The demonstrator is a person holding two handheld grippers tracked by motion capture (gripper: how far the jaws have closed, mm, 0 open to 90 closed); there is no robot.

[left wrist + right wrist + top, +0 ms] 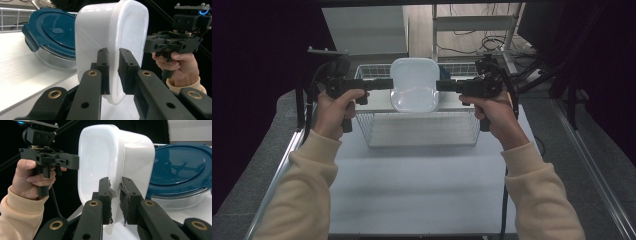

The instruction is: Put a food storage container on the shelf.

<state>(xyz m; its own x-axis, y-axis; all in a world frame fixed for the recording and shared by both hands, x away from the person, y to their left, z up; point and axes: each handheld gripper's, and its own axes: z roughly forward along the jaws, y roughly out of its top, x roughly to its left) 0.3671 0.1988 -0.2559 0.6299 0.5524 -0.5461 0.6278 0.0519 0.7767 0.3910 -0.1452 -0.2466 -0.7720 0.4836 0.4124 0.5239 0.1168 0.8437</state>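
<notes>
Behind white tub [414, 84], blue-lidded bowl [51, 37], wire basket [422, 129]

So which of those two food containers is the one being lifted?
The white container, pinched on opposite rims by both hand-held grippers. The round glass one with the blue lid sits behind it, untouched.

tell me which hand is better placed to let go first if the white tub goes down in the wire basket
Neither clearly: the left tool and right tool each clamp an opposite rim of the white tub, held level above the wire basket.
</notes>
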